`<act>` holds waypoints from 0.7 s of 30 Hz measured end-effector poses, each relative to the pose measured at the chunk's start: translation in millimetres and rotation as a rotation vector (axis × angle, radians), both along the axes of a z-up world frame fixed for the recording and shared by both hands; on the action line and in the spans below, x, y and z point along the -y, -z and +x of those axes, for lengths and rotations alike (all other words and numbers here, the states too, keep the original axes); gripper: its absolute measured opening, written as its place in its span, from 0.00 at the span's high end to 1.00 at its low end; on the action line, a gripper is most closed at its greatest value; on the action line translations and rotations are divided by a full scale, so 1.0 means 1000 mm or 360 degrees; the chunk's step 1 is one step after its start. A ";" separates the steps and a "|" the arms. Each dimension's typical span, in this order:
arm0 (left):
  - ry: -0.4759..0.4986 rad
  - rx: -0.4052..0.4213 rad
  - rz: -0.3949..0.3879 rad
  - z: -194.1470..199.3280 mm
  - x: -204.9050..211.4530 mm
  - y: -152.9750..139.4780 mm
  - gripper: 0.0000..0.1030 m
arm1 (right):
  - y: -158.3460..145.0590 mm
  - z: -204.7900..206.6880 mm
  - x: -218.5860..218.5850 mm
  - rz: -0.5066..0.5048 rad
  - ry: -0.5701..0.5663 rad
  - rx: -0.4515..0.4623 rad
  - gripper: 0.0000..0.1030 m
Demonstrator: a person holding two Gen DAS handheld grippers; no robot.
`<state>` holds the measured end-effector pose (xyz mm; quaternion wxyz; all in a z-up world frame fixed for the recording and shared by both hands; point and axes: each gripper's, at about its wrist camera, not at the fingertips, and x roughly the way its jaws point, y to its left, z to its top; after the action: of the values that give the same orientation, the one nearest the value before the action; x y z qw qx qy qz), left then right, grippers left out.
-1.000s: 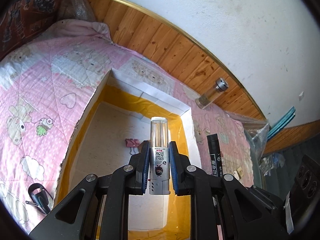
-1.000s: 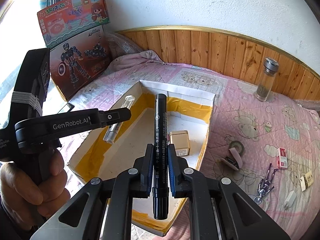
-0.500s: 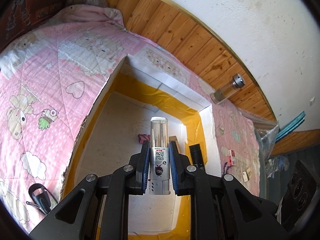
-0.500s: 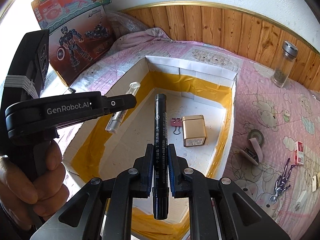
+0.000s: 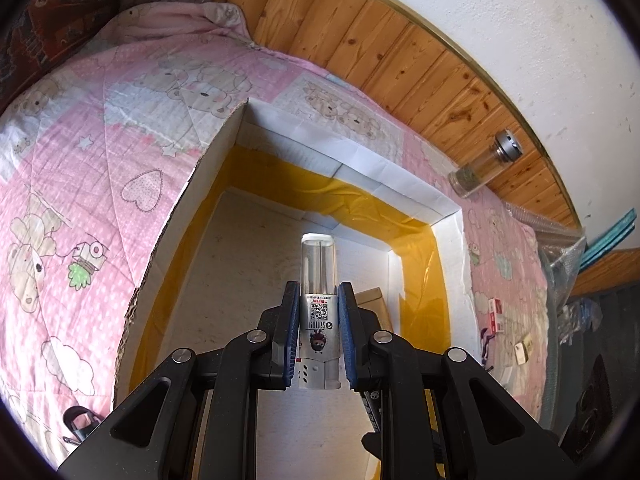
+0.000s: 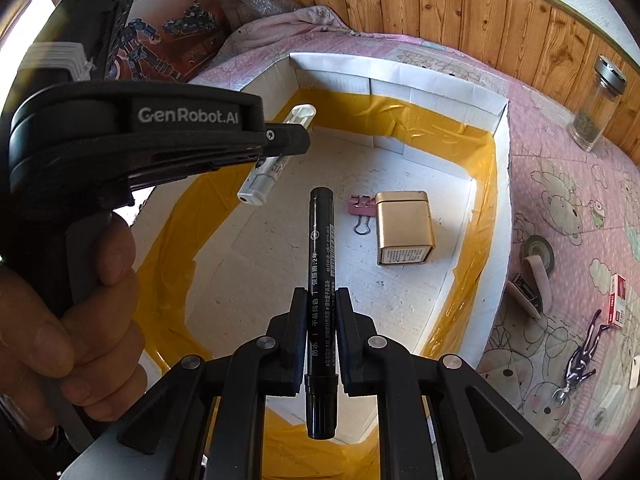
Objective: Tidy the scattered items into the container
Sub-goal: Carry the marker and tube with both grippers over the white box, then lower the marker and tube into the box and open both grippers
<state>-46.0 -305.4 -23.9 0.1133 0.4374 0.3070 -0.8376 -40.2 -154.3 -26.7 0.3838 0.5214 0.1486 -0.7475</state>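
Left claw point(image 5: 319, 334) pinches a clear-capped tube point(image 5: 319, 304) (QR label); right claw point(image 6: 319, 338) pinches a black marker point(image 6: 319, 280).

In the box point(image 6: 502, 120): one gold tin point(image 6: 404, 226), one pink binder clip point(image 6: 361, 207). Beside it, perhaps six small items; one glass jar point(image 6: 596, 108).

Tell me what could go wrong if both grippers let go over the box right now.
The left gripper holds the clear tube well above the box floor, so it may bounce or crack. The right gripper holds the black marker pointing toward the gold tin and pink binder clip; it may strike them.
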 end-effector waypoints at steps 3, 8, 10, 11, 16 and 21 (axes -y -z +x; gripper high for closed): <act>-0.0008 0.0043 -0.0004 -0.009 0.003 0.009 0.81 | 0.005 -0.003 0.003 0.0024 -0.0009 0.0051 0.86; 0.0004 0.0112 -0.0002 -0.025 0.003 0.022 0.81 | 0.016 -0.009 0.009 0.0061 -0.0019 0.0157 0.86; 0.0000 0.0132 -0.0011 -0.030 0.004 0.025 0.81 | 0.020 -0.011 0.010 0.0075 -0.0020 0.0200 0.86; -0.0003 0.0145 -0.0022 -0.032 0.005 0.027 0.81 | 0.021 -0.012 0.010 0.0085 -0.0021 0.0214 0.86; -0.0018 0.0210 -0.0038 -0.046 0.009 0.041 0.81 | 0.028 -0.016 0.014 0.0126 -0.0033 0.0274 0.86; -0.0029 0.0256 -0.0060 -0.056 0.009 0.050 0.81 | 0.032 -0.019 0.020 0.0160 -0.0032 0.0301 0.86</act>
<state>-101.7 -314.7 -73.8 0.1535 0.4981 0.2850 -0.8044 -59.6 -174.1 -58.5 0.3769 0.6067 0.1544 -0.6826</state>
